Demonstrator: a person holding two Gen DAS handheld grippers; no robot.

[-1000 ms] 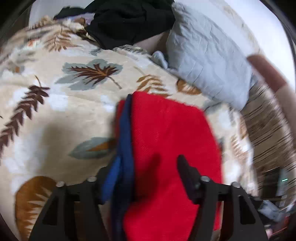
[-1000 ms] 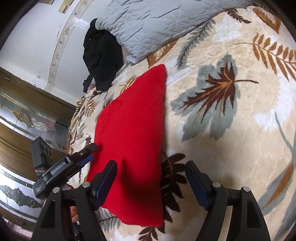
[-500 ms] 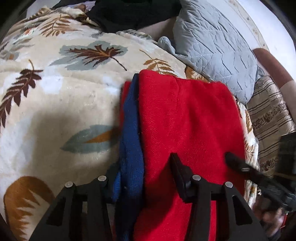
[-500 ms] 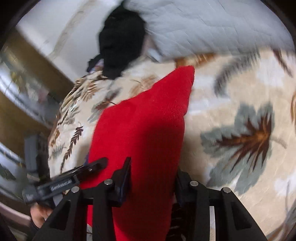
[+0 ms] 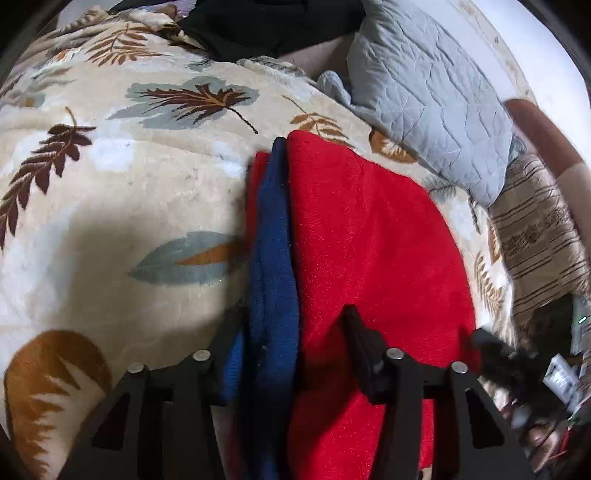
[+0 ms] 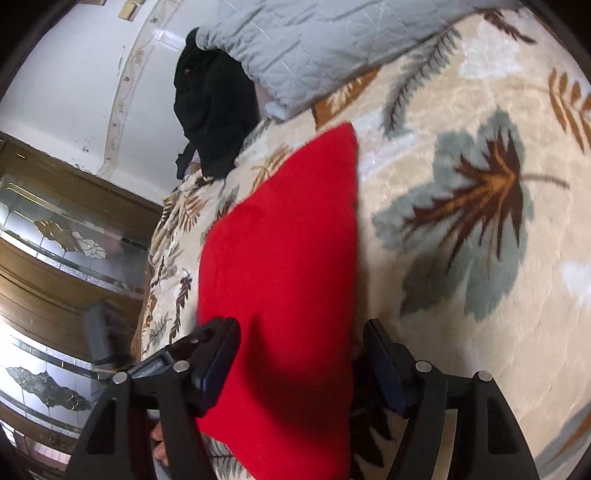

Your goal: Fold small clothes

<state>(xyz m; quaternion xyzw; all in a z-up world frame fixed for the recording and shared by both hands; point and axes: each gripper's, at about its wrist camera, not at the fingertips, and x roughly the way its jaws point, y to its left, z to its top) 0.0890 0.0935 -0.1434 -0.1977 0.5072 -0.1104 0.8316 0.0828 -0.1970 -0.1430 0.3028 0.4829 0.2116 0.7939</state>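
Note:
A folded red knit garment with a blue band along its left edge lies on the leaf-patterned blanket. My left gripper straddles the near left part of it, its jaws partly closed around the blue band and red cloth. In the right wrist view the red garment runs up between the jaws of my right gripper, which stand partly closed around its near right edge. The right gripper also shows at the right edge of the left wrist view.
A grey quilted pillow lies beyond the garment, with a black garment piled behind it. A striped cloth hangs at the bed's right side. A wooden, glass-panelled cabinet stands left of the bed.
Both grippers moved in over the red garment's near end and their jaws narrowed around it. The right gripper came into the left wrist view at lower right.

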